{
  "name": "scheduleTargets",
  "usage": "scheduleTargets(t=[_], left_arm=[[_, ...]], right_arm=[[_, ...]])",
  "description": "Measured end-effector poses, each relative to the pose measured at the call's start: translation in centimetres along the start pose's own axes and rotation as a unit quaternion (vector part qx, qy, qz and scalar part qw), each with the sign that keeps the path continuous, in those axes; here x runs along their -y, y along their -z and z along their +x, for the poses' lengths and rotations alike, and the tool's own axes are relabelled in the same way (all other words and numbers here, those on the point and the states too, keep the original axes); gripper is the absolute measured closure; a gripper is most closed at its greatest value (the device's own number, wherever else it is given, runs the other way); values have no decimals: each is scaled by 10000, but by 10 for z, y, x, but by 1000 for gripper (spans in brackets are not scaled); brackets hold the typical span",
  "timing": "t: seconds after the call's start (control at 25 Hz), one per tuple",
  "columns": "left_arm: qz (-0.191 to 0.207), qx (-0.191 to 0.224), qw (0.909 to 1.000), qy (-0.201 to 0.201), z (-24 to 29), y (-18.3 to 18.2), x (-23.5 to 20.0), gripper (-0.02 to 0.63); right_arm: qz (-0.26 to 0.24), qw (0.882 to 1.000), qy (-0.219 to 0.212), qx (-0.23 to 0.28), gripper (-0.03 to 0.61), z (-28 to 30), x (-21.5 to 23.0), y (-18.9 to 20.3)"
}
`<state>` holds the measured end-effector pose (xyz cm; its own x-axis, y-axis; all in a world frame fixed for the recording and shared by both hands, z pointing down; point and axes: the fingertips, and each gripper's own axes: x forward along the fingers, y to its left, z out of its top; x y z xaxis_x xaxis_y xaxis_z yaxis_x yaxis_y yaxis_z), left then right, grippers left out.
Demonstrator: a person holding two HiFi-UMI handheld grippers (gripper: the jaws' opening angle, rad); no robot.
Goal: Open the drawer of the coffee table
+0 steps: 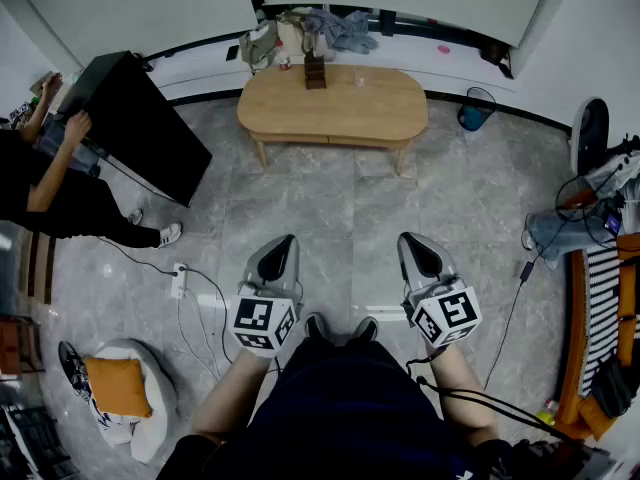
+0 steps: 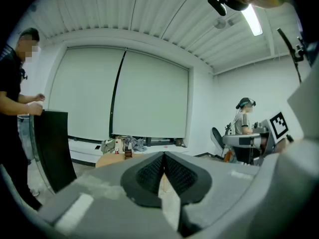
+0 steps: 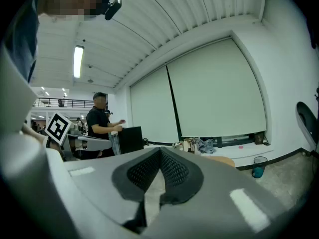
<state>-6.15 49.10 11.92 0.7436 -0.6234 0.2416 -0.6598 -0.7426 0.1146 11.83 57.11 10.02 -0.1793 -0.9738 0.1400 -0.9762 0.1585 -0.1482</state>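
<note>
**Room.** Grey stone-tile floor (image 1: 300, 208). White roller blinds (image 1: 140, 8) hang on the far wall above a low ledge.

**Bench** (image 1: 375, 108), one. A low oval coffee table in light wood, it stands on the floor at the far side, just before the ledge and well apart from both hand-held grippers. Its long axis runs left to right, parallel to the blind wall, and one long side faces the wearer. Two front legs show. The drawer front cannot be made out.

**Black panel** (image 1: 135, 123), one. It leans beside the bench's left end, with a person (image 1: 50, 193) at it.

**Left hand-held gripper** (image 1: 285, 243) (image 2: 163, 156) and **right hand-held gripper** (image 1: 412, 240) (image 3: 160, 151), two in all. Each has its jaws pressed together with nothing between them. Both point toward the bench, roughly level.

**Blue bin** (image 1: 475, 113), one, on the floor off the bench's right end.

**Dark brown block** (image 1: 315, 71), one, at the bench's far edge.
</note>
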Motion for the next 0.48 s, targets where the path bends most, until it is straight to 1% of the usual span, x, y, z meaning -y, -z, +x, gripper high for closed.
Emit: scheduleTargets(t=[0.16, 0.28, 0.48], left_arm=[[-9, 41, 10000, 29, 1, -7, -11, 612], [-20, 71, 10000, 49, -6, -8, -23, 612], [-37, 136, 9999, 14, -17, -6, -54, 612]], right_arm=[[-14, 10000, 24, -29, 578, 9, -6, -5], [13, 9999, 101, 94, 577, 13, -14, -12], [-97, 9995, 250, 186, 577, 30, -29, -16]])
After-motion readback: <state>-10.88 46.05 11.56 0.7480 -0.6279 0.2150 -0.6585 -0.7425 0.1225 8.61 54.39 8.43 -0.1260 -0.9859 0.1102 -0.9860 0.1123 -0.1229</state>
